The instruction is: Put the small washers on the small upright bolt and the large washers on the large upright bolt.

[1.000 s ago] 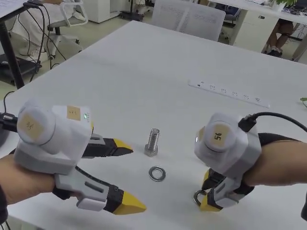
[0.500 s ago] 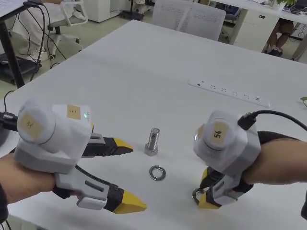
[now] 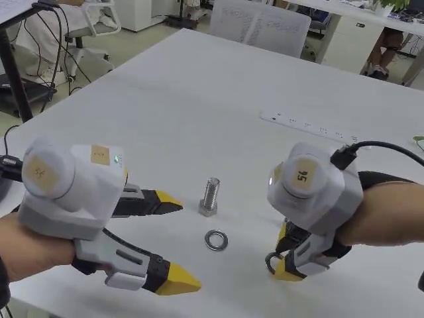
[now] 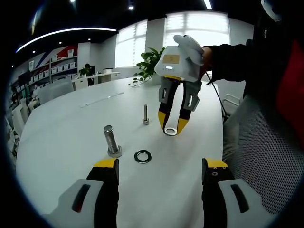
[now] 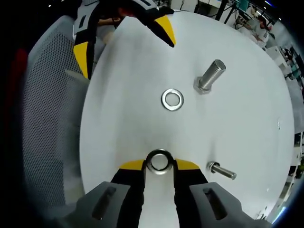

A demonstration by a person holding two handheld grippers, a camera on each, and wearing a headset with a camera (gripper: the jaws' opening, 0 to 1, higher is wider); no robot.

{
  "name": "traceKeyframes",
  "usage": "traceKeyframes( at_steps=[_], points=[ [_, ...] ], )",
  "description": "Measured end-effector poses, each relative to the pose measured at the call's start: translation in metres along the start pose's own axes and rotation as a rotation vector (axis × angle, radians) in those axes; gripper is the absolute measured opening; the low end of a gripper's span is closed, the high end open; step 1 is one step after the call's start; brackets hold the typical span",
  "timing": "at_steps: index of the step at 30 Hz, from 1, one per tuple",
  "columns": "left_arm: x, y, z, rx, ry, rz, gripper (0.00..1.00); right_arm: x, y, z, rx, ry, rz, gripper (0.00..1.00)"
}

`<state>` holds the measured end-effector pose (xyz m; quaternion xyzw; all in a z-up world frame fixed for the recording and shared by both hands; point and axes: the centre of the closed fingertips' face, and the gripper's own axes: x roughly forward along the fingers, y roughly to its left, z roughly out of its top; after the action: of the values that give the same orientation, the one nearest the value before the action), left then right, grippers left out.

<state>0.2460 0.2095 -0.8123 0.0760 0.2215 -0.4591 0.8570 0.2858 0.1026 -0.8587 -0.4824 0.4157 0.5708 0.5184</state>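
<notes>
A large bolt [image 3: 210, 197] stands head-down and upright on the white table [image 3: 199, 106]. One loose washer [image 3: 216, 240] lies flat just in front of it. My right gripper [image 3: 277, 266] points down at the table, shut on a second washer [image 5: 159, 160], held on edge just above the surface. The small bolt [image 5: 222, 171] stands close beside the right gripper's tips, and the left gripper view has it [image 4: 146, 115] behind the large bolt [image 4: 110, 141]. My left gripper [image 3: 173, 242] is open, level with the table, its yellow fingertips [image 3: 169, 199] left of the large bolt with nothing between them.
A white power strip [image 3: 318, 127] lies farther back on the table. Grey chairs [image 3: 262, 26] stand beyond the far edge. A mesh chair back [image 4: 266, 156] is close behind the near table edge.
My right gripper has risen a little with the washer in it and shifted slightly toward the bolts. The left gripper, bolt and loose washer have stayed put.
</notes>
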Motion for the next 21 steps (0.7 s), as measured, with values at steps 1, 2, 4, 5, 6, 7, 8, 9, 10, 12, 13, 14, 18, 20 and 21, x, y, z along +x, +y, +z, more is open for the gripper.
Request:
traceKeyframes(
  at_steps=[1,2,4,5,6,7,8,9,10,12,13,14,18,20,21],
  points=[
    [0.0,0.0,0.0,0.0,-0.001,0.001,0.7,-0.001,0.0,0.001,-0.001,-0.001,0.0,0.24],
    [0.0,0.0,0.0,0.0,-0.002,0.002,0.7,-0.002,0.0,0.001,-0.001,-0.002,-0.001,0.24],
    [-0.001,0.001,0.001,-0.002,-0.005,0.006,0.7,-0.005,-0.001,0.002,-0.004,-0.004,-0.006,0.24],
    [-0.001,0.001,0.001,-0.003,-0.006,0.007,0.7,-0.007,-0.002,0.003,-0.005,-0.005,-0.009,0.24],
    [-0.001,0.002,0.001,-0.004,-0.008,0.009,0.7,-0.008,-0.002,0.004,-0.005,-0.008,-0.01,0.24],
    [-0.002,0.002,0.001,-0.005,-0.01,0.013,0.7,-0.01,-0.003,0.005,-0.005,-0.011,-0.013,0.24],
    [-0.002,0.003,0.001,-0.006,-0.011,0.014,0.7,-0.011,-0.004,0.005,-0.006,-0.011,-0.014,0.24],
    [-0.002,0.003,0.002,-0.008,-0.015,0.017,0.7,-0.013,-0.005,0.007,-0.008,-0.012,-0.02,0.24],
    [-0.002,0.003,0.002,-0.008,-0.016,0.018,0.7,-0.014,-0.006,0.008,-0.009,-0.013,-0.022,0.24],
    [-0.003,0.004,0.002,-0.008,-0.017,0.019,0.71,-0.016,-0.008,0.01,-0.014,-0.017,-0.029,0.24],
    [-0.003,0.004,0.002,-0.008,-0.017,0.02,0.71,-0.018,-0.008,0.012,-0.016,-0.018,-0.031,0.24],
    [-0.004,0.004,0.002,-0.008,-0.019,0.022,0.71,-0.02,-0.009,0.014,-0.019,-0.02,-0.034,0.24],
    [-0.006,0.009,0.005,-0.012,-0.032,0.04,0.71,-0.027,-0.013,0.02,-0.032,-0.029,-0.049,0.24],
    [-0.009,0.012,0.007,-0.016,-0.043,0.054,0.71,-0.03,-0.015,0.023,-0.035,-0.031,-0.054,0.24],
    [-0.01,0.014,0.008,-0.017,-0.048,0.061,0.71,-0.031,-0.016,0.024,-0.038,-0.033,-0.056,0.24]
  ],
)
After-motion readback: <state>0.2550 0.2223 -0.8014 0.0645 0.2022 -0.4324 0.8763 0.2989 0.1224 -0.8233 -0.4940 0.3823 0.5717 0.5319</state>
